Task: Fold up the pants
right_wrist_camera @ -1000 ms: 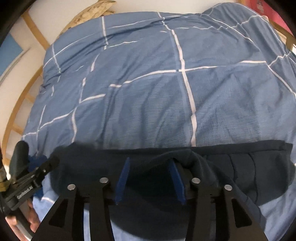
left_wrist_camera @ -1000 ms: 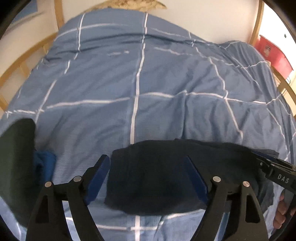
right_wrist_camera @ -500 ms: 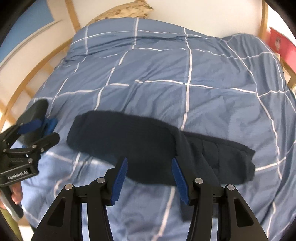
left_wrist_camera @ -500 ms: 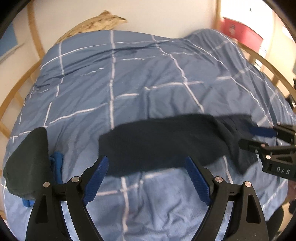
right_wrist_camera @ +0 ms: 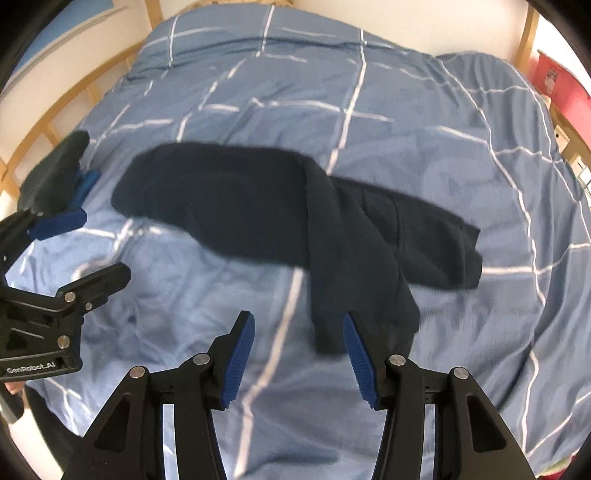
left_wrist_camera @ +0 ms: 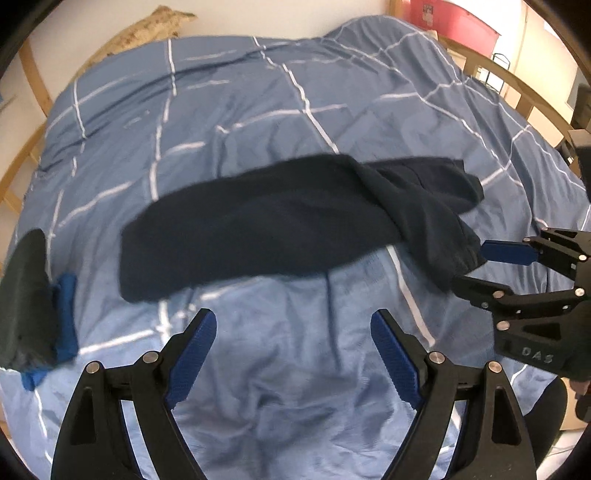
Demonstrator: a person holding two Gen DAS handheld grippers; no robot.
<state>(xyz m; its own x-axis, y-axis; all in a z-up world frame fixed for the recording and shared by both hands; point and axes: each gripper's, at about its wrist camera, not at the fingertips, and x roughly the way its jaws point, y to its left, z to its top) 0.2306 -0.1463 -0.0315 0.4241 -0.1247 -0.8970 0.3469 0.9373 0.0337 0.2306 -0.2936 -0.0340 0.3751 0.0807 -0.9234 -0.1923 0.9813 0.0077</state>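
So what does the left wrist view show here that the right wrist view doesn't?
Only the left wrist view shows the tan pillow at the head of the bed and the right gripper from the side, open beside the hem of the pants. Only the right wrist view shows the left gripper from the side, open. Both show the dark pants lying folded on the blue checked duvet, and a dark folded garment with blue cloth beside it.

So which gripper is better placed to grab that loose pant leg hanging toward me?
Right, probably. The right gripper sits open just short of the leg end of the pants. The left gripper, also open, has only duvet before it.
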